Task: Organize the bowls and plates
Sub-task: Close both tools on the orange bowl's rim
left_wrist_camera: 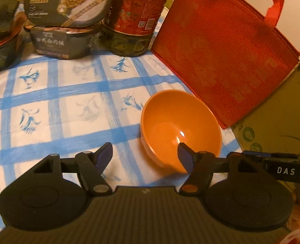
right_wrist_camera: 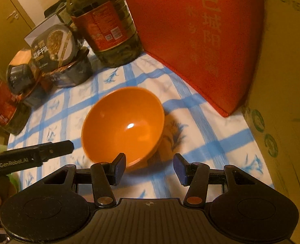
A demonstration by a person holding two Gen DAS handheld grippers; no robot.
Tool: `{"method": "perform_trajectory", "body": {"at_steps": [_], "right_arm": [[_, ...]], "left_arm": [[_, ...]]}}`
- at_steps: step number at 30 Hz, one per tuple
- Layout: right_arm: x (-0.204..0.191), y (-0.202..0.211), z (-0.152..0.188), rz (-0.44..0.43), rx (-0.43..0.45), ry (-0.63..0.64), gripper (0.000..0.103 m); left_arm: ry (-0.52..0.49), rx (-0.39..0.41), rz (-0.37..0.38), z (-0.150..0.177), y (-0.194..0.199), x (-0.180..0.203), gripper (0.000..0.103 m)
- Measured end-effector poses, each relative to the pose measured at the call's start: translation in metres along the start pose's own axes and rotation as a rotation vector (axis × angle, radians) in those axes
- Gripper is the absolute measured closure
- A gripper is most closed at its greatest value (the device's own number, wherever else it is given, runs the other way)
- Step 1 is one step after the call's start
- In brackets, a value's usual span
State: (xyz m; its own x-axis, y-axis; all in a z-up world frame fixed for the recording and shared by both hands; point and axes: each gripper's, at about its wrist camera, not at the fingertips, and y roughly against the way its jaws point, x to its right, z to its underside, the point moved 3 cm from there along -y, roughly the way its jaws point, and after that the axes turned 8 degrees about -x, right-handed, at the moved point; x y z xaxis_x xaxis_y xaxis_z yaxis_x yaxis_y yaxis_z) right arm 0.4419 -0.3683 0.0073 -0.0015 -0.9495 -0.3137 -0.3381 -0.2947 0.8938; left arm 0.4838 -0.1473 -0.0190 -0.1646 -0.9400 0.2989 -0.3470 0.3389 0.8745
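Observation:
An empty orange bowl (left_wrist_camera: 180,126) stands upright on the blue-checked tablecloth (left_wrist_camera: 68,105), near the table's right edge. My left gripper (left_wrist_camera: 144,155) is open; its right finger overlaps the bowl's near rim, its left finger is over bare cloth. In the right wrist view the bowl (right_wrist_camera: 123,122) sits just beyond my right gripper (right_wrist_camera: 150,165), which is open with its left finger in front of the bowl's near rim. Whether either finger touches the bowl I cannot tell. The left gripper's arm (right_wrist_camera: 31,154) shows at the left of that view.
A red tote bag (left_wrist_camera: 225,46) stands right behind the bowl, against a cardboard box (right_wrist_camera: 282,81). A large oil bottle (left_wrist_camera: 137,16) and stacked instant-meal tubs (left_wrist_camera: 66,20) line the back of the table. More dark packages (right_wrist_camera: 17,77) stand at the left.

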Motion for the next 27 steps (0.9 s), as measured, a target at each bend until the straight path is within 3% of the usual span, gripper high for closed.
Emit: {"method": "perform_trajectory", "body": {"at_steps": [9, 14, 17, 23, 27], "right_arm": [[0.007, -0.029, -0.029, 0.003, -0.006, 0.000, 0.052], [0.012, -0.040, -0.037, -0.005, -0.015, -0.007, 0.052], [0.014, -0.047, -0.039, -0.004, -0.030, -0.006, 0.064], [0.020, -0.056, -0.041, -0.012, -0.042, -0.012, 0.075], [0.021, -0.060, -0.041, 0.000, -0.046, -0.017, 0.091]], "left_arm": [[0.021, -0.023, 0.003, -0.018, -0.033, -0.005, 0.048], [0.007, -0.029, 0.004, -0.024, -0.044, -0.002, 0.064], [0.000, -0.037, 0.007, -0.026, -0.050, 0.000, 0.072], [-0.035, -0.035, -0.008, -0.028, -0.055, 0.004, 0.085], [-0.053, -0.035, -0.021, -0.028, -0.056, 0.006, 0.088]]}}
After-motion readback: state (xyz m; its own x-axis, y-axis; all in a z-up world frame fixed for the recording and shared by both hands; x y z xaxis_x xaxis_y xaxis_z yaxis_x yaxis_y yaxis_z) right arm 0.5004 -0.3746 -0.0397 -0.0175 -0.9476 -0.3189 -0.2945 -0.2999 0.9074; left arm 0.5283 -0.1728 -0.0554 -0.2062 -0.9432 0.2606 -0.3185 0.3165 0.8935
